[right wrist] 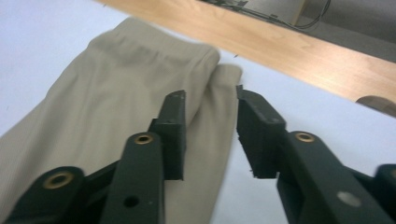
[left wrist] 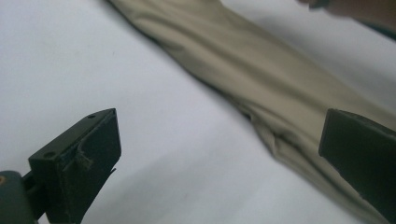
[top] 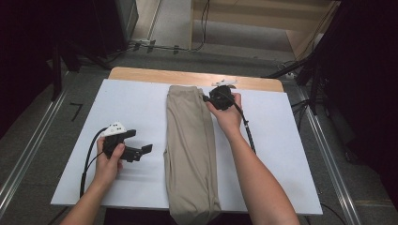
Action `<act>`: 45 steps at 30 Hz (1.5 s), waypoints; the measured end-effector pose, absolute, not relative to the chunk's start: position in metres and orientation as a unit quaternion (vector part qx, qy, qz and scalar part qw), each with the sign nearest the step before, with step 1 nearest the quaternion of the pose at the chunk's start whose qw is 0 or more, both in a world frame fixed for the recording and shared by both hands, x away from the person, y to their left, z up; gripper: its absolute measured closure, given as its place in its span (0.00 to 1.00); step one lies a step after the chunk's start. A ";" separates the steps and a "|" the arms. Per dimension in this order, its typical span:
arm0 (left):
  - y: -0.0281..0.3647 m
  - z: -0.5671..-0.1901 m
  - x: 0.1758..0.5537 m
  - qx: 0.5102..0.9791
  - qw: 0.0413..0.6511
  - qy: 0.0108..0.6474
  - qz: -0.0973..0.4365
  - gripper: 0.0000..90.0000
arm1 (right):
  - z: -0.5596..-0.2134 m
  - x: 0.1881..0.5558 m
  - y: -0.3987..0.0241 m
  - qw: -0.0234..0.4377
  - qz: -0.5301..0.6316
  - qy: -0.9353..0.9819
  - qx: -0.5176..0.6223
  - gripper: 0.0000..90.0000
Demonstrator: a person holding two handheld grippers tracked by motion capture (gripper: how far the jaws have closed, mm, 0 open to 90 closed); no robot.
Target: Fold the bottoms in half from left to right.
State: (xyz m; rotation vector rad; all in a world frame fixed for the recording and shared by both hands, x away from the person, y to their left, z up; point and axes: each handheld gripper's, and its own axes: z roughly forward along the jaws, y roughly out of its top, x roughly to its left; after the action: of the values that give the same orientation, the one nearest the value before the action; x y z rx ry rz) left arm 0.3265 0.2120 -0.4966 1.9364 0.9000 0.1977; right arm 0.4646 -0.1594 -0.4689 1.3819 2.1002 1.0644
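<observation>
A pair of folded beige trousers [top: 190, 150] lies lengthwise down the middle of a white-covered counter [top: 291, 154], with the waistband at the far end near the bare wooden edge and the other end hanging over the near edge. To the left of the trousers, well apart from them, the left hand-held gripper [top: 141, 151] rests low over the white surface, pointing toward the cloth; its jaws stand wide open with nothing between them, and in the left gripper view the trousers [left wrist: 261, 88] run diagonally beyond the tips. At the far right corner of the trousers, by the waistband, the right hand-held gripper [top: 206, 99] points at the cloth; in the right gripper view its jaws are narrowed to a small gap just over the edge of the trousers [right wrist: 93, 93], and I cannot tell whether the pads pinch any fabric
</observation>
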 end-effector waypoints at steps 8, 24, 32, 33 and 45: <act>0.211 -0.499 0.327 0.791 0.486 0.361 0.084 0.00 | -0.476 0.493 -0.140 0.190 0.348 0.776 0.490 0.75; 0.209 -0.500 0.326 0.796 0.491 0.345 0.077 0.00 | -0.496 0.539 -0.125 0.116 0.360 0.732 0.566 0.72; 0.209 -0.501 0.327 0.797 0.489 0.346 0.078 0.00 | -0.487 0.536 -0.121 0.155 0.345 0.757 0.533 0.94; 0.209 -0.501 0.327 0.797 0.488 0.346 0.077 0.00 | -0.487 0.536 -0.121 0.155 0.345 0.757 0.533 0.94; 0.207 -0.501 0.327 0.800 0.484 0.347 0.078 0.00 | -0.492 0.543 -0.141 0.186 0.299 0.763 0.542 0.93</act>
State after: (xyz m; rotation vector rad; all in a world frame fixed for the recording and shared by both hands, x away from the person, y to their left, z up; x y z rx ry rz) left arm 0.3274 0.2074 -0.5012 1.9476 0.8441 0.1900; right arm 0.5426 -0.1414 -0.4917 1.5259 2.1501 0.8437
